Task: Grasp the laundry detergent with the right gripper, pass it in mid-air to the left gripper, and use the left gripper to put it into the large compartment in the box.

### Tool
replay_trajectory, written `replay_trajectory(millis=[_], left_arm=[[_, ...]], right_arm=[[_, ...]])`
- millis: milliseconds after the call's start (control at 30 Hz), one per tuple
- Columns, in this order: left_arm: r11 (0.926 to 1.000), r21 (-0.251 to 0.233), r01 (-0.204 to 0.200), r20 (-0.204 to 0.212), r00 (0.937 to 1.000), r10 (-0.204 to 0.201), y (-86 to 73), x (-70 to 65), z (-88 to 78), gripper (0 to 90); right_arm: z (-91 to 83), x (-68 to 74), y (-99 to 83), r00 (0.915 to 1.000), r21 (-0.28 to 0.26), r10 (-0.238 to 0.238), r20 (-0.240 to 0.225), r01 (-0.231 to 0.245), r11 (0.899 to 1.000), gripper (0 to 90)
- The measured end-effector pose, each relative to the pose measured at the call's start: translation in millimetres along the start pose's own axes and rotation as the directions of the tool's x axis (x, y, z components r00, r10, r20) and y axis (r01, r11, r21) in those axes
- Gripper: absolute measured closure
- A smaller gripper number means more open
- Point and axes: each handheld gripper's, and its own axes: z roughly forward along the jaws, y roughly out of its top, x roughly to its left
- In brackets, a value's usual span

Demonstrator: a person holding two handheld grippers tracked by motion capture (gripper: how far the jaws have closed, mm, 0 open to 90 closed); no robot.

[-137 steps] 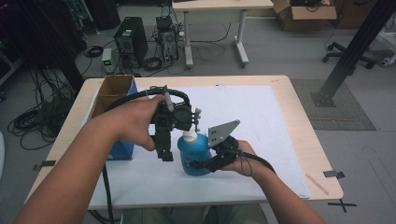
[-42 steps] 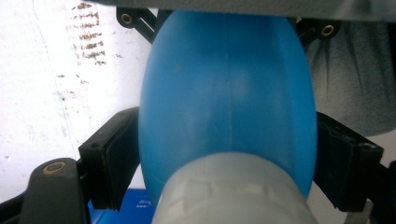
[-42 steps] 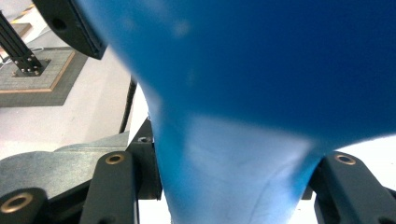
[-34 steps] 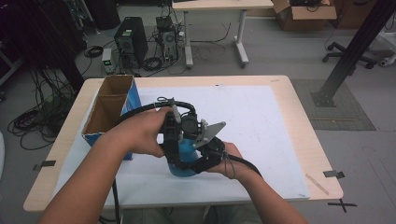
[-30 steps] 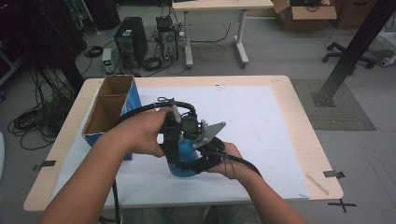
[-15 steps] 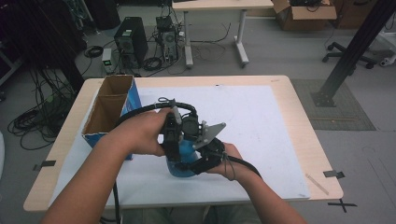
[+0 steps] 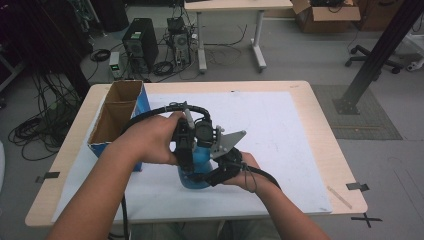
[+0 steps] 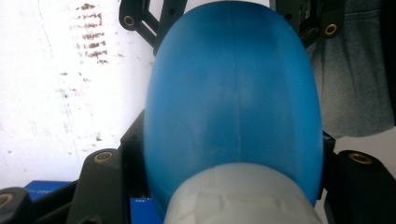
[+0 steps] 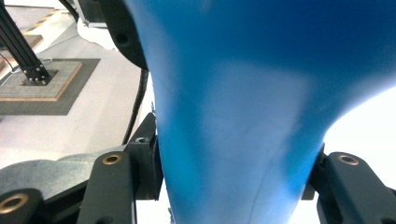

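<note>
1. The blue plastic bottle [image 7: 196, 167] stood upright on the white sheet [image 7: 280, 135] covering the tabletop [image 7: 327, 125], just right of the cardboard box [image 7: 116, 117].
2. My right tool [image 7: 212, 175] was clamped across the bottle's lower body.
3. My left tool [image 7: 187, 162] had just been closing from above and now gripped the bottle near its white cap [image 8: 238, 198].
4. Risk, as I judged it: the soft wall could buckle under two squeezes, or the smooth shoulder could slip free and tip the bottle.
</note>
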Motion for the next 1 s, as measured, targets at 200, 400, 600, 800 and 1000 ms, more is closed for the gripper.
replay_trajectory(millis=[200, 400, 600, 800, 1000], left_arm=[[0.9999, 0.015, -0.002, -0.012, 0.9999, 0.002, 2.2, 0.2, -2.5, 39.5], [0.9996, 0.030, 0.004, -0.030, 0.9995, -0.004, 2.4, 2.0, -1.7, 39.5], [0.9992, 0.038, 0.010, -0.025, 0.9997, -0.009, 2.8, 3.4, -1.9, 39.4], [0.9985, 0.050, 0.023, -0.034, 0.9992, -0.022, 1.6, 6.9, -3.7, 39.4], [0.9984, 0.051, 0.024, -0.037, 0.9991, -0.022, 3.1, 7.7, -5.3, 39.3]], right_arm=[[-1.0, -0.6, 1.2, 1.0000, -0.014, 0.000, 0.004, 0.001, 1.000, 40.6], [-0.2, 1.6, 0.7, 0.9998, -0.014, 0.001, 0.018, -0.001, 1.000, 29.4], [-2.2, -1.1, -1.5, 0.9989, -0.021, 0.021, 0.042, -0.020, 1.000, 17.2], [-8.1, -2.7, -4.2, 0.9982, -0.008, 0.038, 0.047, -0.037, 0.999, 7.7], [-16.0, -6.4, -5.4, 0.9971, -0.005, 0.057, 0.051, -0.057, 0.998, 1.4]])
